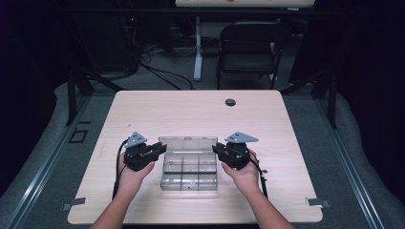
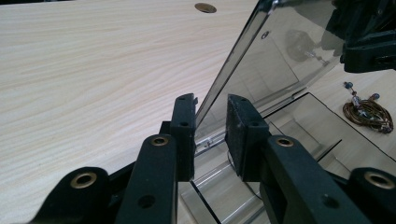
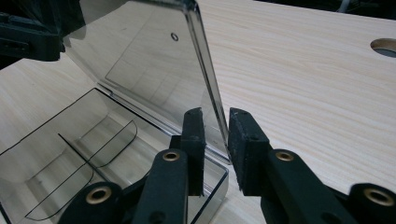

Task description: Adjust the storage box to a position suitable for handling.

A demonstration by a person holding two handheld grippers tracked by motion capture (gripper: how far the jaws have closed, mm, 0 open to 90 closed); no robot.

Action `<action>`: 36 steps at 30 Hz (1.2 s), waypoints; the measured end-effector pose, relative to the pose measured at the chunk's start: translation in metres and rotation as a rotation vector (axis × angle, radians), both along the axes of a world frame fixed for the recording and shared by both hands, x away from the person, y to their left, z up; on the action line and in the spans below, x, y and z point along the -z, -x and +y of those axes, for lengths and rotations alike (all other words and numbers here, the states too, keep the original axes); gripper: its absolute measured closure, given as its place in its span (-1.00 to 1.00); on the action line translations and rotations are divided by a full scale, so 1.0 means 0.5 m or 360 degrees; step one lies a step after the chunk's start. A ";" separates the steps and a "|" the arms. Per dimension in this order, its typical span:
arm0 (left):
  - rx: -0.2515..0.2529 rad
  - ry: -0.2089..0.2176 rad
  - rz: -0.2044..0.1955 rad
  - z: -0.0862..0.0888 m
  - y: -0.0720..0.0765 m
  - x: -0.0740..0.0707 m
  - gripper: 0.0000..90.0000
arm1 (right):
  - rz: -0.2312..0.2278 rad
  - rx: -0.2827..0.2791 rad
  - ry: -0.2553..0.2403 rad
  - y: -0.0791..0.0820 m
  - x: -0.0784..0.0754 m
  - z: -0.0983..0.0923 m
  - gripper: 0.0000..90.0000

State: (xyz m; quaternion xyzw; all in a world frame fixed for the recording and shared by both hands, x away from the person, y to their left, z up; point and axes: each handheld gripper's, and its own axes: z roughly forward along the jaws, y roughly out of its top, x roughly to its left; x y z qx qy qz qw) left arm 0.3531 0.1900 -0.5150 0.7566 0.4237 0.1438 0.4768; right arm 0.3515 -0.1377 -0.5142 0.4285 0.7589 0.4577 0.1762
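Note:
A clear plastic compartment box (image 1: 189,172) lies at the table's near middle, its lid (image 1: 187,143) standing up at the back. My left gripper (image 1: 161,149) is at the lid's left side edge and my right gripper (image 1: 217,148) at its right side edge. In the left gripper view the jaws (image 2: 211,116) straddle the lid (image 2: 280,56), with a gap beside the right pad. The right gripper view shows its jaws (image 3: 217,121) either side of the lid's rim (image 3: 205,70), slightly apart from it. The box compartments (image 3: 70,154) look empty.
The wooden table (image 1: 143,109) has a round cable hole (image 1: 230,102) at the far middle. A small coil of brownish wire (image 2: 366,112) lies on the table right of the box. A folding chair (image 1: 248,47) and a desk leg stand beyond the table.

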 end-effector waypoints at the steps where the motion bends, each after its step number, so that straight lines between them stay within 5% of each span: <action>1: 0.0000 0.0000 0.0000 0.000 0.000 0.000 0.61 | -0.0006 0.0008 -0.0006 -0.001 0.002 0.001 0.68; 13: -0.0004 0.0058 0.0039 -0.005 -0.019 0.031 0.46 | 0.0012 0.0019 0.0012 -0.010 0.021 0.010 0.56; 20: -0.0021 0.0056 0.0057 -0.012 -0.025 0.045 0.44 | -0.0037 0.0045 0.0054 -0.008 0.038 0.018 0.54; 36: -0.0083 -0.0025 0.0055 -0.028 -0.041 0.053 0.53 | -0.0010 0.0075 0.0037 -0.031 0.053 0.020 0.63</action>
